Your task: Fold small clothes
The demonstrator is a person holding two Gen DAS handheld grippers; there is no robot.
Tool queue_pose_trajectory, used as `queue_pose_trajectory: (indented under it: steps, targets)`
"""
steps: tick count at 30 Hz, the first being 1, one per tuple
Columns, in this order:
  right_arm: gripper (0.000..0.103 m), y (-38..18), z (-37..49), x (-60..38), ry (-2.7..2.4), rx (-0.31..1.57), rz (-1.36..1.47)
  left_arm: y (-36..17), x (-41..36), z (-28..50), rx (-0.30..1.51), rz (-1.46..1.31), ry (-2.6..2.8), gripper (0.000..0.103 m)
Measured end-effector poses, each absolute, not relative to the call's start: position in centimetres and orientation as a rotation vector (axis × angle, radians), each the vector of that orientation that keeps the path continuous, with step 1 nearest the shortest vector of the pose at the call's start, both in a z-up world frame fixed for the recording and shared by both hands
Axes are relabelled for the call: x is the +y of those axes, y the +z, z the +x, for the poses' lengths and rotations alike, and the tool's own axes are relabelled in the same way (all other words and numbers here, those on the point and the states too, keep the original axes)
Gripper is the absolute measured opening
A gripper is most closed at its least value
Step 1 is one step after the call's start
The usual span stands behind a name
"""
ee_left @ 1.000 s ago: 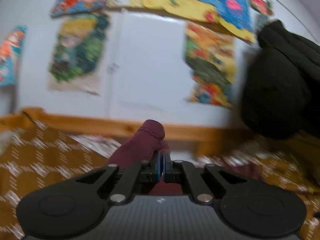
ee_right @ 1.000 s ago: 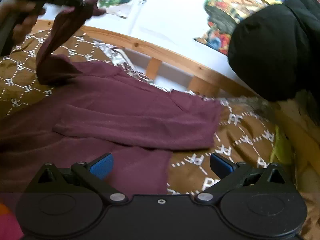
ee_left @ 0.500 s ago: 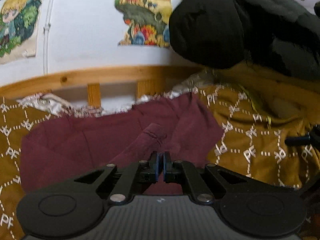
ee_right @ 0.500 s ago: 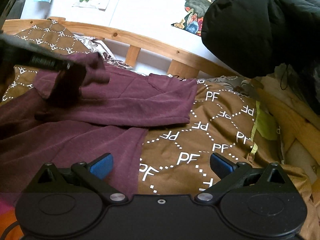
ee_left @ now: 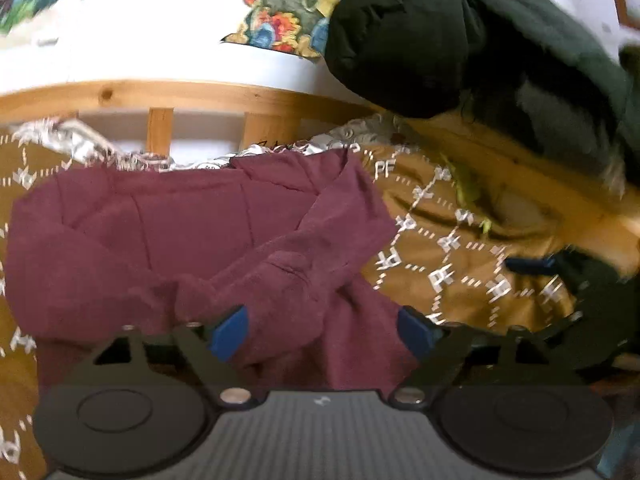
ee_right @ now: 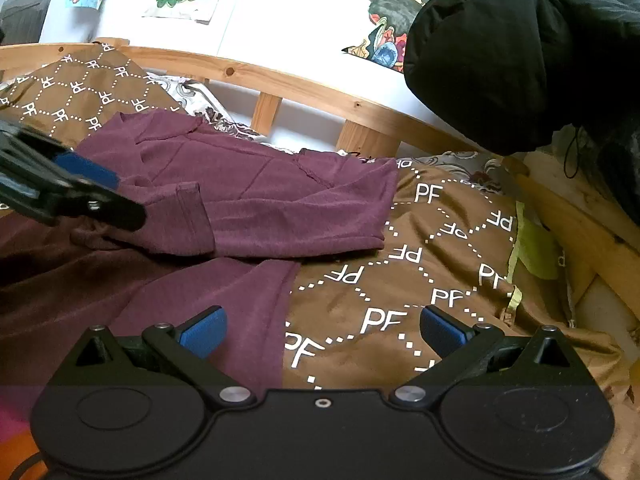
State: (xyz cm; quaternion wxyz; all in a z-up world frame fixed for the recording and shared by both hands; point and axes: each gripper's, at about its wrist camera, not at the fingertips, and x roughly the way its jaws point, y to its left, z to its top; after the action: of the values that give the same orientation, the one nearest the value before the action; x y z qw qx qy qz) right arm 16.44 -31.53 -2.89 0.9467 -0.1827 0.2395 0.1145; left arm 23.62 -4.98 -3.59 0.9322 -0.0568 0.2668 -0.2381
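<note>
Left gripper (ee_left: 320, 330) went from pinched shut on the sleeve cuff to jaws wide, nothing held. Sleeve (ee_left: 288, 264) now lies dropped across the shirt (ee_left: 160, 220) body, cuff just ahead of the blue pads. In the right view the same sleeve (ee_right: 248, 220) lies flat over the chest, cuff (ee_right: 194, 216) near the left gripper (ee_right: 72, 188), which sits low at the left edge right by the fabric.

Judgement: one sleeve fold looks done and released. The other sleeve already appears tucked in, so next is probably folding the body over, hem toward the collar.

Right gripper (ee_right: 322, 334) also wide, holding nothing. It hovers over the shirt's lower edge (ee_right: 276, 300) where the maroon meets the brown blanket (ee_right: 440, 240); left pad over fabric, right pad over blanket. Well placed to grab the hem.

Shirt lies on the blanket on the bed, collar end toward the wooden rail (ee_right: 304, 88). Fabric is a bit bunched near the crossed sleeve in the left view, which could make the next fold lumpy.

Containers: none seen, no basket or bin. Black jacket (ee_right: 520, 52) hangs at upper right, clear of the shirt. Left view is motion-blurred, so edge detail there is unsure.
</note>
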Motion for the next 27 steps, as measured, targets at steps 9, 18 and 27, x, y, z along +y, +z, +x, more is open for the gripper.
queue_pose_trajectory:
  steps: [9,18,27]
  targets:
    - [0.102,-1.8,19.0,-30.6,0.384,0.502,-0.132,-3.3,0.9,25.7,0.643,-0.091,-0.099,0.097]
    - [0.091,-0.7,27.2,-26.2,0.546,0.603,0.088,-5.1,6.5,32.7,0.711,0.014,0.252,0.099]
    - [0.012,-2.0,26.1,-25.2,0.577,0.678,0.036,-6.5,7.2,35.1,0.763,0.068,0.307,0.099]
